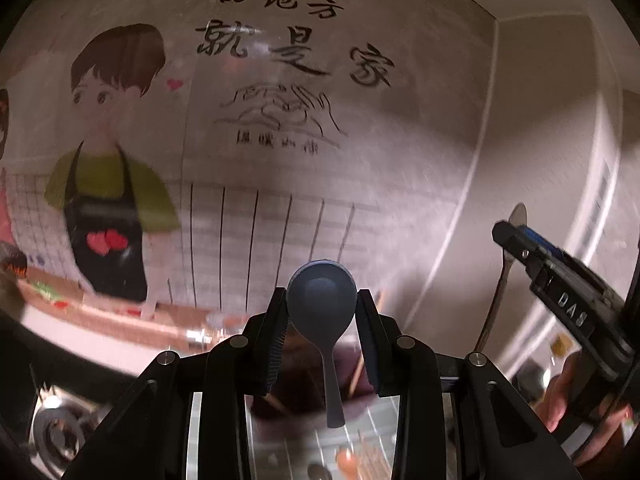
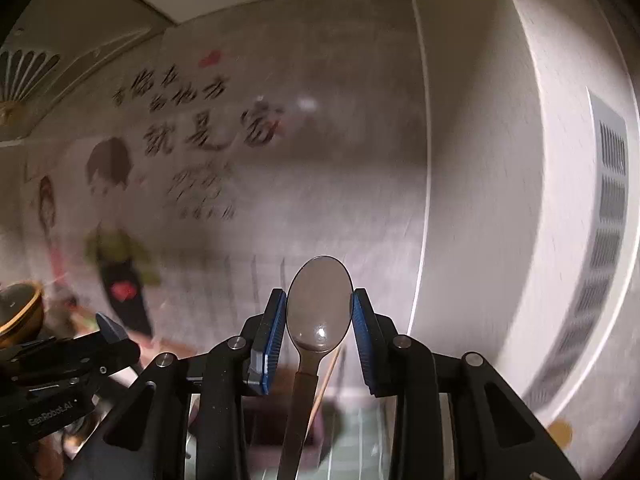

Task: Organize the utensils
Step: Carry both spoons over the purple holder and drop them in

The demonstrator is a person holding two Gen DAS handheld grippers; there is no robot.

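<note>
Kitchen wall with the cartoon chef mural point(image 1: 108, 184) fills the background. Left tongs point(image 1: 322, 308) are clamped on a dark grey spoon point(image 1: 322, 300), right tongs point(image 2: 319, 316) on a metal spoon point(image 2: 319, 308) — both bowl-up, handles dangling, raised in front of the mural, probably to sort them separately.

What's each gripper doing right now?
Left gripper: closed on the dark grey spoon.
Right gripper: closed on the metal spoon.
</note>
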